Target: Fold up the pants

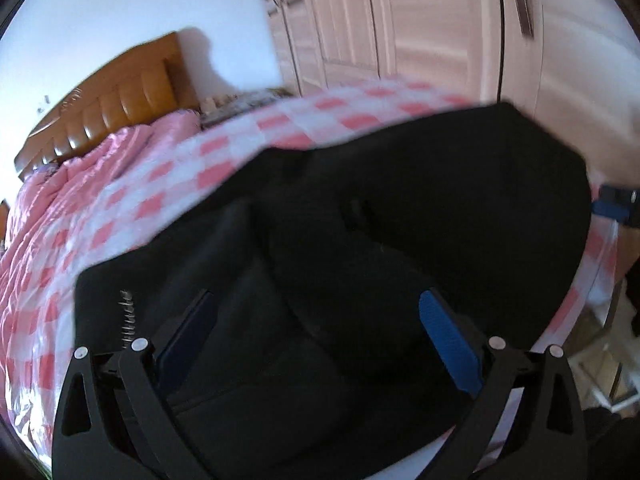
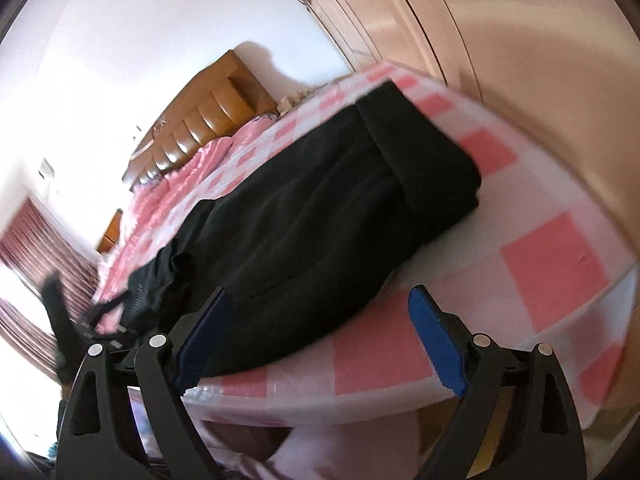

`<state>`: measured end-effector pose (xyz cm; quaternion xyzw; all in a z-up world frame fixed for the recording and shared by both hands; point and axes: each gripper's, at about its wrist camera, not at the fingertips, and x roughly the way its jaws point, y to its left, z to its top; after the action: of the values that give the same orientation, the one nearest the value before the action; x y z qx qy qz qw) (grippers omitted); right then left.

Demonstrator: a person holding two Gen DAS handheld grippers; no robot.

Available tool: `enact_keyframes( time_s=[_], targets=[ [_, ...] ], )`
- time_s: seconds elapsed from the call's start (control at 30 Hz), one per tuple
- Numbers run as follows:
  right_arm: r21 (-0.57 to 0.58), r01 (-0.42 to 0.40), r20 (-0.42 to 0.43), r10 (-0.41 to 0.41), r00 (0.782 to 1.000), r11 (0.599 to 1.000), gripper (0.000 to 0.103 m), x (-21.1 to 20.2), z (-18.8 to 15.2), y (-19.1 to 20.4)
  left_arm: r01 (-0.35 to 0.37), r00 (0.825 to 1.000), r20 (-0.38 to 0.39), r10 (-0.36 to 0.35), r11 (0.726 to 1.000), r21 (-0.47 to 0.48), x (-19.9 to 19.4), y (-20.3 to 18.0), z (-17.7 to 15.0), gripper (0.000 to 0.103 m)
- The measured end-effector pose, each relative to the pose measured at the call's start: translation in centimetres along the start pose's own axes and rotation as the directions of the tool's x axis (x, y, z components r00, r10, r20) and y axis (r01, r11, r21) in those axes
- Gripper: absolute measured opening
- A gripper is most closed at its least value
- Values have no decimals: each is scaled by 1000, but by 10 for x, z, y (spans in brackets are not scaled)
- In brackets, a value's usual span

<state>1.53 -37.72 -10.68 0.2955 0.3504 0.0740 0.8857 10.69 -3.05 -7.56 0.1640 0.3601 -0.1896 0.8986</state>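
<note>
Black pants (image 1: 400,208) lie folded on the bed's pink-and-white checked sheet (image 1: 168,184). In the left wrist view they fill the middle of the picture. My left gripper (image 1: 320,308) hovers over them, open, its blue pads (image 1: 448,340) wide apart and holding nothing. In the right wrist view the pants (image 2: 320,208) stretch from the near bed edge towards the far side. My right gripper (image 2: 319,294) is open at their near end, by the edge of the sheet (image 2: 552,256), and grips nothing. The picture is blurred.
A wooden headboard (image 1: 116,100) and a pink quilt (image 1: 80,168) lie at the far end of the bed. Pale wardrobe doors (image 1: 420,20) stand beyond the bed. Striped curtains (image 2: 36,248) and a small wooden nightstand (image 2: 110,234) show at the left.
</note>
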Motion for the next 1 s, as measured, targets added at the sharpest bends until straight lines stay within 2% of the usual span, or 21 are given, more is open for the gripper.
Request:
enact_keyframes(
  time_s=[0.07, 0.13, 0.3, 0.4, 0.53, 0.6, 0.7, 0.73, 0.77, 0.8, 0.87, 0.93, 1.0],
  targets=[
    [18, -16, -9, 16, 1000, 1000, 88, 9, 3, -3, 46, 998, -40, -48, 998, -42, 14, 8, -6, 102],
    [13, -13, -19, 13, 1000, 1000, 88, 16, 9, 3, 124, 990, -55, -132, 984, -132, 22, 24, -10, 102],
    [74, -5, -55, 9, 998, 997, 90, 34, 24, 9, 104, 992, -56, -111, 989, -109, 24, 20, -11, 102],
    [76, -19, -82, 25, 996, 997, 90, 34, 19, 12, 111, 992, -55, -118, 988, -108, 24, 20, -12, 102],
    [98, -32, -42, 36, 998, 995, 88, 33, 17, 9, 111, 992, -51, -117, 988, -108, 21, 23, -11, 102],
    [106, -20, 15, 18, 1000, 994, 84, 37, 21, 7, 112, 992, -54, -118, 988, -106, 21, 23, -11, 102],
    [136, 15, 65, -24, 998, 991, 66, 40, 21, 7, 118, 990, -66, -125, 988, -100, 21, 24, -10, 102],
    [163, 26, 88, -41, 995, 986, 47, 41, 19, 2, 122, 989, -74, -129, 988, -97, 21, 24, -9, 102],
    [189, 7, 113, -29, 993, 982, 35, 39, 17, -5, 129, 987, -87, -138, 987, -97, 20, 25, -7, 102],
    [210, -19, 138, -10, 990, 977, 32, 35, 15, -9, 140, 984, -99, -150, 985, -102, 19, 27, -5, 102],
    [189, -16, 164, -16, 986, 982, 28, 30, 12, -5, 168, 975, -120, -186, 976, -141, 14, 35, 2, 102],
    [137, -6, 201, -22, 979, 991, 27, 24, 12, 5, 170, 979, -83, -188, 968, -186, -1, 46, 14, 100],
    [104, 3, 242, -29, 970, 995, 26, 19, 13, 16, 207, 975, -38, -220, 954, -217, -14, 53, 28, 100]
  ],
)
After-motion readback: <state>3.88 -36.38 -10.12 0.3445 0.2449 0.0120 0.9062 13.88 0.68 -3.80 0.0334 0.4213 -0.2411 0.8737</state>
